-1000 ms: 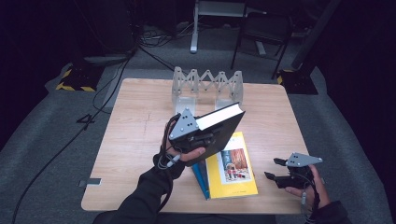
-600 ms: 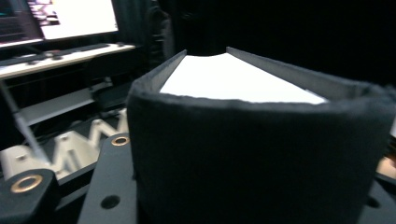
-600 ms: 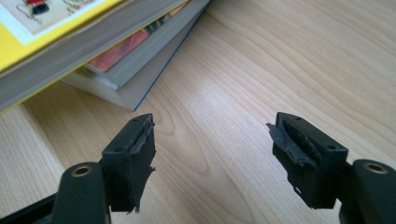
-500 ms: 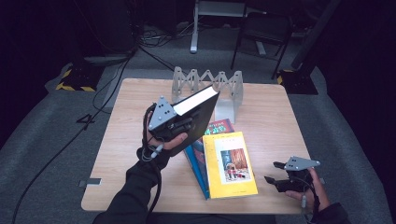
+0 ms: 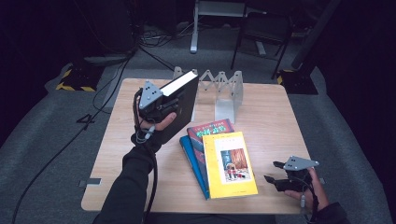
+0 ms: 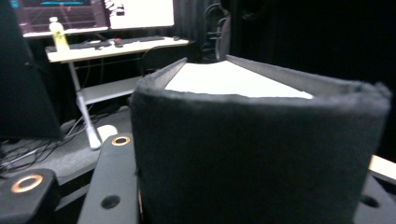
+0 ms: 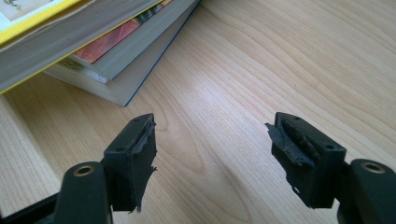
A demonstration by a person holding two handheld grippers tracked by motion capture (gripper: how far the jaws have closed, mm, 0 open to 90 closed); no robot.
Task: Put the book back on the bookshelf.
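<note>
Black-covered and thick, the book (image 5: 180, 100) is pinched at its spine end by the left tongs (image 5: 156, 103) and held tilted in the air above the counter's (image 5: 280, 116) far-left part, just in front of the grey folding book rack (image 5: 224, 88). Three more books lie stacked near the front edge, a yellow book (image 5: 229, 163) on top. The right tongs (image 5: 276, 173) rest low by the front-right corner, spread wide and holding nothing.
</note>
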